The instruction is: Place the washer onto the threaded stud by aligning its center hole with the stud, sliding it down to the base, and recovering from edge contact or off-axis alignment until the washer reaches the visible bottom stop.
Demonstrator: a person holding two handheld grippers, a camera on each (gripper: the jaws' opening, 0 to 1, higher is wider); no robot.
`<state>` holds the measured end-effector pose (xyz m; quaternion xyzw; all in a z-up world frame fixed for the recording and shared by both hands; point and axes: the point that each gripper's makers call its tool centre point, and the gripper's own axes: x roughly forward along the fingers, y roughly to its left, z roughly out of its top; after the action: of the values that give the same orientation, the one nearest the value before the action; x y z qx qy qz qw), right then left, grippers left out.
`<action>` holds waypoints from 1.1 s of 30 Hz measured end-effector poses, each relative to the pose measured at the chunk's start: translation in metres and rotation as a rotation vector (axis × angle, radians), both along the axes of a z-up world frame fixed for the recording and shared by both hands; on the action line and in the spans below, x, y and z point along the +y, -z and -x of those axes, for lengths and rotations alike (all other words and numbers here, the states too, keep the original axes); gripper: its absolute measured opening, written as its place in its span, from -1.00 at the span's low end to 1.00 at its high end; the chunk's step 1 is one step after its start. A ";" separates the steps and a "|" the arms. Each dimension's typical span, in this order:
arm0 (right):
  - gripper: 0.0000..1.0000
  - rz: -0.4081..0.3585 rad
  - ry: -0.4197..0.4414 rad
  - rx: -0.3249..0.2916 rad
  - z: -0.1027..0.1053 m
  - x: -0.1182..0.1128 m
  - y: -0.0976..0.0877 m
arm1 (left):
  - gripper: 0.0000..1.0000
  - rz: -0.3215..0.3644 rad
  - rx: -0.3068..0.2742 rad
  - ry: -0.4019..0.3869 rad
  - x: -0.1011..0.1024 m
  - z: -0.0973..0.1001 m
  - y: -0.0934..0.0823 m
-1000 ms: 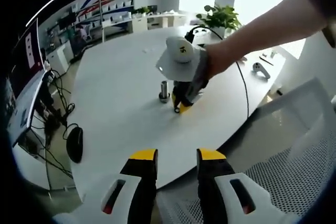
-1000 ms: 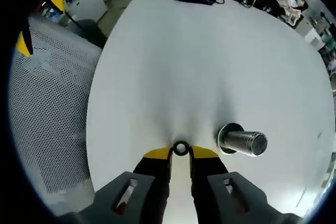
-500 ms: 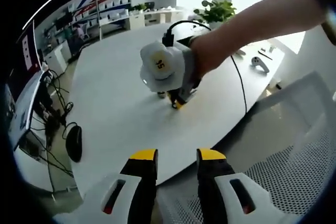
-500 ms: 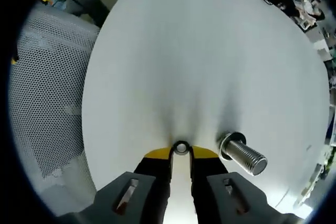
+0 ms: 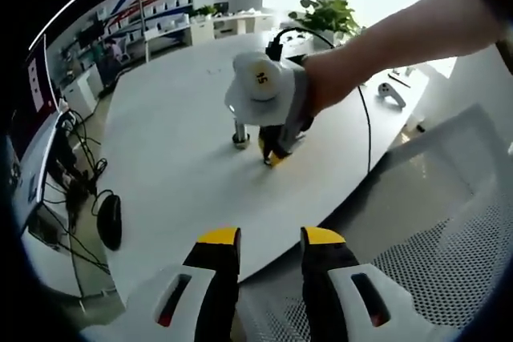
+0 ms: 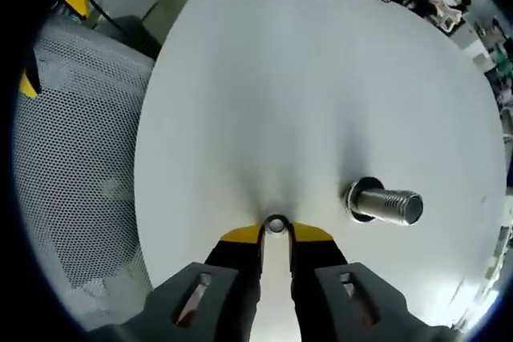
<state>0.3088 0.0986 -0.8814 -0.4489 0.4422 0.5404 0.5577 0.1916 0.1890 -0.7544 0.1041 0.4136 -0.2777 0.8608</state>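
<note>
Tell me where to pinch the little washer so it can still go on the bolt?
Pinch the washer by its outer rim, from one side, as the right gripper has it now. It is a thin flat ring, so a rim hold probably works best and leaves the center hole free for the threaded stud standing to its right.

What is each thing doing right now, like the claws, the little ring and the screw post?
Right claw: shut on the washer.
Washer: pinched at the claw tips, beside the stud, not on it.
Threaded stud: upright on the white table, bare.
Left claw: open, holding nothing, over the table edge.
Mouse: lying on the table.
</note>
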 end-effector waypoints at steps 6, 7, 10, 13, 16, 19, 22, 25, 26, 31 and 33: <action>-0.72 -0.048 0.082 0.046 0.010 -0.018 -0.001 | -0.45 -0.006 0.000 0.006 0.000 0.000 0.000; -0.72 -0.048 0.084 0.046 0.010 -0.019 0.000 | -0.45 -0.006 0.002 0.006 0.000 0.000 0.000; -0.72 -0.063 0.132 0.060 0.014 -0.029 -0.001 | -0.45 -0.007 0.003 0.001 0.000 0.000 0.000; -0.72 -0.084 0.174 0.072 0.020 -0.039 -0.002 | -0.45 -0.007 0.004 0.000 0.000 0.000 0.000; -0.72 -0.096 0.200 0.073 0.026 -0.054 -0.003 | -0.45 -0.005 0.008 0.005 0.000 0.000 0.001; -0.72 -0.132 0.260 0.082 0.029 -0.064 -0.007 | -0.45 -0.003 0.001 0.003 0.000 0.000 -0.001; -0.72 -0.148 0.290 0.088 0.030 -0.075 -0.011 | -0.45 -0.001 -0.002 0.000 0.000 0.000 -0.001; -0.72 -0.164 0.326 0.096 0.030 -0.085 -0.013 | -0.45 -0.003 0.000 0.013 -0.002 0.000 -0.001; -0.72 -0.171 0.337 0.096 0.029 -0.087 -0.014 | -0.45 -0.005 0.000 0.017 -0.002 0.000 -0.001; -0.72 -0.201 0.386 0.088 0.021 -0.105 -0.025 | -0.45 -0.005 0.006 0.007 -0.001 0.000 -0.001; -0.72 -0.214 0.413 0.088 0.018 -0.110 -0.029 | -0.45 -0.002 0.001 -0.005 0.001 -0.001 -0.002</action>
<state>0.2905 -0.0110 -0.8520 -0.2631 0.4886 0.4775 0.6812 0.1930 0.1899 -0.7525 0.1038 0.4146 -0.2754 0.8611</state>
